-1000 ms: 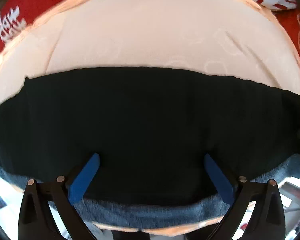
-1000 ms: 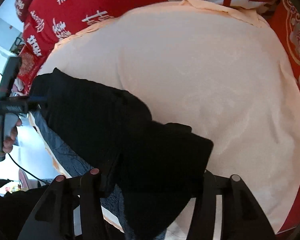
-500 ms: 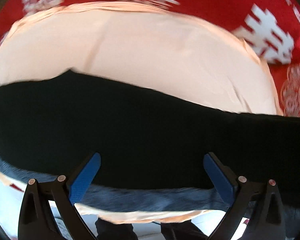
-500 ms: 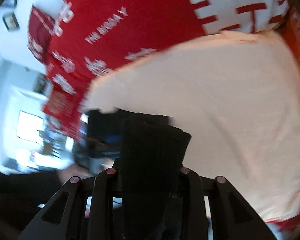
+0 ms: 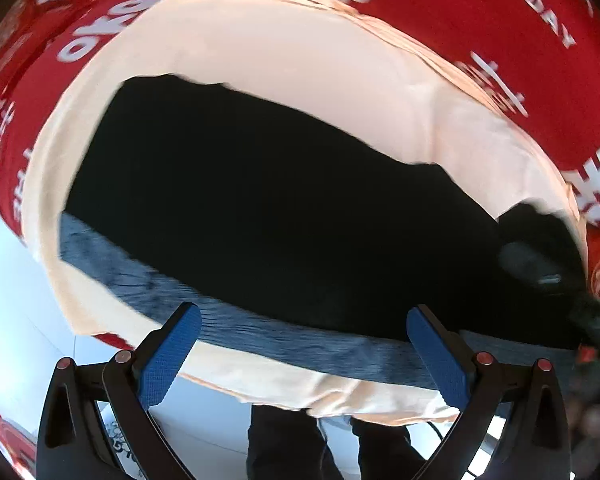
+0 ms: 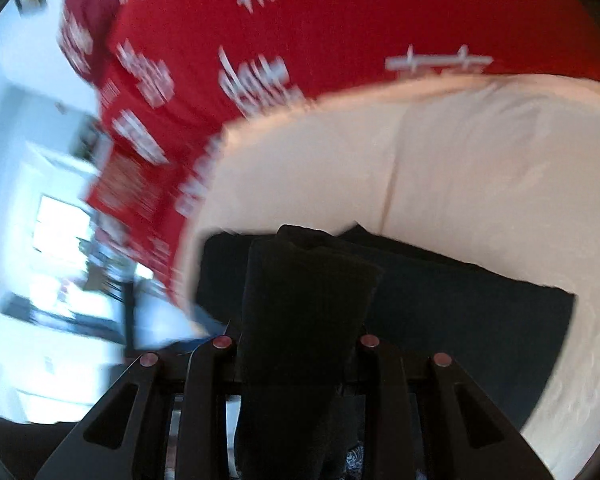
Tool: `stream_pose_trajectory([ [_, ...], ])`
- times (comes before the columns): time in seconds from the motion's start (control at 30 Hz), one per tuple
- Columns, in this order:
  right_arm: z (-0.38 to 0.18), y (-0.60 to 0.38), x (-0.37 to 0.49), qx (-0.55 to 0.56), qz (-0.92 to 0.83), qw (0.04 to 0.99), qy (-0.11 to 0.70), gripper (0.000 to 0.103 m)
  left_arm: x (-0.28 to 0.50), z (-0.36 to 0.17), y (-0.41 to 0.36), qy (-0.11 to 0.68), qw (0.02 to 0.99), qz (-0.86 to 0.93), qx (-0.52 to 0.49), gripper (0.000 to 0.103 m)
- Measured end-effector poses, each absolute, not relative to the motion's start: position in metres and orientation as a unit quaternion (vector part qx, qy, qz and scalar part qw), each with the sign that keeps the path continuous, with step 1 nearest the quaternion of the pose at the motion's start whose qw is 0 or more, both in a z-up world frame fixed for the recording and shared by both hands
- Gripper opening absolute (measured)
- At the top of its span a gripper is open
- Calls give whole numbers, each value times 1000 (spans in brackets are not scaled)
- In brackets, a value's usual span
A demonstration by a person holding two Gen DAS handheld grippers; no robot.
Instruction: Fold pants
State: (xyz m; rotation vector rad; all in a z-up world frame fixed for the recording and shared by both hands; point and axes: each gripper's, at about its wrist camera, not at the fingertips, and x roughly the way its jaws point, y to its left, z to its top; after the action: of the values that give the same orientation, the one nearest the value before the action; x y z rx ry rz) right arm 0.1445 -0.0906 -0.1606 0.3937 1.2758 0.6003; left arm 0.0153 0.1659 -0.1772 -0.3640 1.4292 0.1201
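A peach cloth-covered surface [image 5: 284, 52] over red printed fabric [image 6: 340, 12] carries the black pants [image 5: 268, 208]. My left gripper [image 5: 304, 344] hovers with jaws wide, empty; my right gripper [image 6: 296, 344] clamps a raised pants fold.

The left black two-finger gripper with blue textured pads [image 5: 302, 346] has its jaws spread wide, nothing between the pads, both fingers reaching forward and slightly apart at the tips. The right black two-finger gripper [image 6: 300, 344] has its jaws drawn close together, pinching a thick fold of black fabric pants [image 6: 304, 300] that rises up ahead of the fingertips.
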Motion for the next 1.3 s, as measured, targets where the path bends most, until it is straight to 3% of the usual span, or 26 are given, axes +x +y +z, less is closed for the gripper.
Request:
stream_pose_trajectory([
  [0.17, -220, -36, 142, 73, 213, 739, 634, 31, 21, -185, 169, 657, 730, 47, -181, 103],
  [0.27, -233, -19, 147, 47, 186, 735, 650, 51, 30, -187, 157, 659, 727, 34, -188, 103],
  [0.33, -226, -16, 148, 59, 197, 725, 658, 71, 31, -183, 152, 658, 729, 20, -189, 103],
  [0.5, -157, -59, 145, 107, 221, 761, 601, 79, 39, -175, 121, 655, 731, -43, -185, 103],
  [0.63, -143, -114, 129, 86, 233, 766, 593, 80, 50, -180, 85, 657, 732, -92, -153, 103],
  [0.8, -214, -139, 114, 46, 257, 712, 651, 79, 71, -203, 76, 670, 733, -57, -105, 103],
  [0.9, -241, -147, 114, -5, 248, 709, 660, 69, 74, -212, 90, 677, 722, -47, -132, 103],
  [1.17, -212, -135, 109, -62, 243, 737, 628, 70, 63, -221, 101, 688, 711, -37, -140, 103],
  [1.3, -203, -141, 130, -14, 264, 760, 594, 71, 57, -203, 74, 670, 728, -61, -128, 103],
])
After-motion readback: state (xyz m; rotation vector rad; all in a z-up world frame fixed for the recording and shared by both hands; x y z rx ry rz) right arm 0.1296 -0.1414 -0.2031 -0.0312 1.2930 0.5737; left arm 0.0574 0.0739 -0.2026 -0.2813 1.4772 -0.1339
